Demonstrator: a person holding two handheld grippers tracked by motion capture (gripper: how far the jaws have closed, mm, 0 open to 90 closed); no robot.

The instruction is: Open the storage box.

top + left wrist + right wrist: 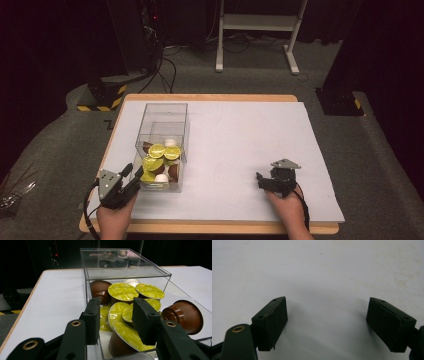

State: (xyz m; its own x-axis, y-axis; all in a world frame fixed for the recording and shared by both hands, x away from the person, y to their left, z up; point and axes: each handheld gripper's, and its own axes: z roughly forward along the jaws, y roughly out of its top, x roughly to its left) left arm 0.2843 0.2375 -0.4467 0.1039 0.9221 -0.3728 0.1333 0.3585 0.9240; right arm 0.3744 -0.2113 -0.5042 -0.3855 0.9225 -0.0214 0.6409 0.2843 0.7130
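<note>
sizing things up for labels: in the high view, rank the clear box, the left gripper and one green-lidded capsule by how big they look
1. clear box
2. left gripper, though it sits nearer the camera
3. green-lidded capsule

Clear box (162, 112), yellow-green-lidded brown capsules (123, 291), white capsule (170, 142), pale grey mat (240, 145), black tools (124, 187)

A tabletop (240, 130) carries a clear box (163, 145) on its left half, lying lengthwise away from the person. Coffee capsules (161, 157) are heaped inside the box at its near end. The left tongs (129, 184) sit at the box's near left corner. The right tongs (262, 181) rest on bare tabletop, well apart to the right.
</note>
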